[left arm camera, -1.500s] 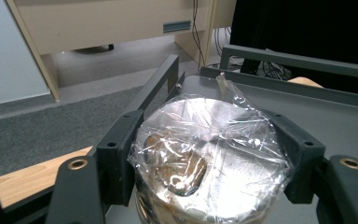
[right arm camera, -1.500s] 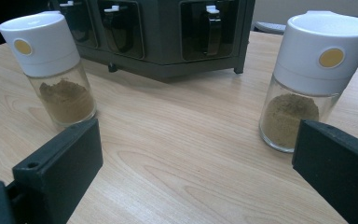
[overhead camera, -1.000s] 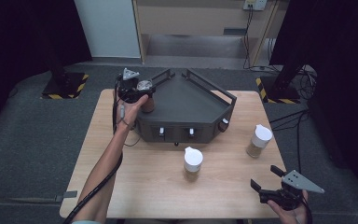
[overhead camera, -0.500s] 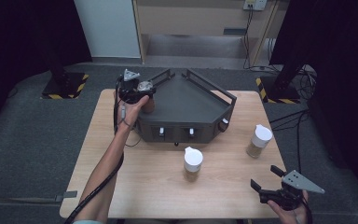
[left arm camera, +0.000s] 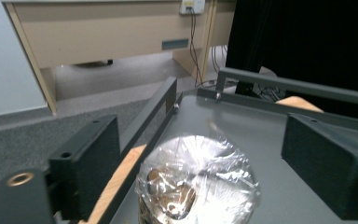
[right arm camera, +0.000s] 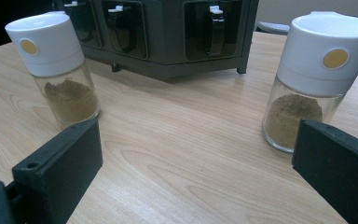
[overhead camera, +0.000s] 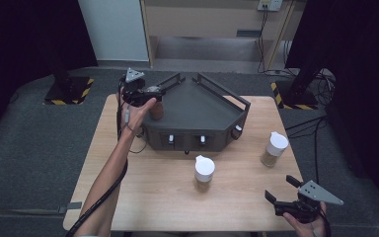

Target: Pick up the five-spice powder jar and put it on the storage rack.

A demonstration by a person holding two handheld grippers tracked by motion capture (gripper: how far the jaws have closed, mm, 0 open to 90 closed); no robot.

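A: Where the wooden table (overhead camera: pixel 128 192) fills the lower half of the high view, what sits on it?

B: A dark, wedge-shaped rack (overhead camera: pixel 197 116) at upper centre, its railed top deck open to the sky. The plastic-wrapped jar (overhead camera: pixel 156 109) stands upright at the deck's left corner, just inside the rail.

A: And the left gripper (overhead camera: pixel 150 94)?

B: Its jaws have just been opening; they now flank the wrapped jar (left arm camera: pixel 198 179) without pressing on it, so the jar is released and rests on the deck.

A: How is the release best finished?

B: Judging by the left gripper view, lift straight up and back, keeping both jaws off the crinkled wrap. The rail (left arm camera: pixel 161 105) lies just beside the left jaw, so a sideways pull could snag it or tip the jar.

A: The right gripper (overhead camera: pixel 282 191)?

B: Low right of the high view, jaws spread wide and empty. It faces two white-capped spice jars, one at centre (overhead camera: pixel 204 173) and one to the right (overhead camera: pixel 275 149).

A: Room to move?

B: Bare wood lies between the two jars and before the rack's front. The table's near edge is close under the right hand.
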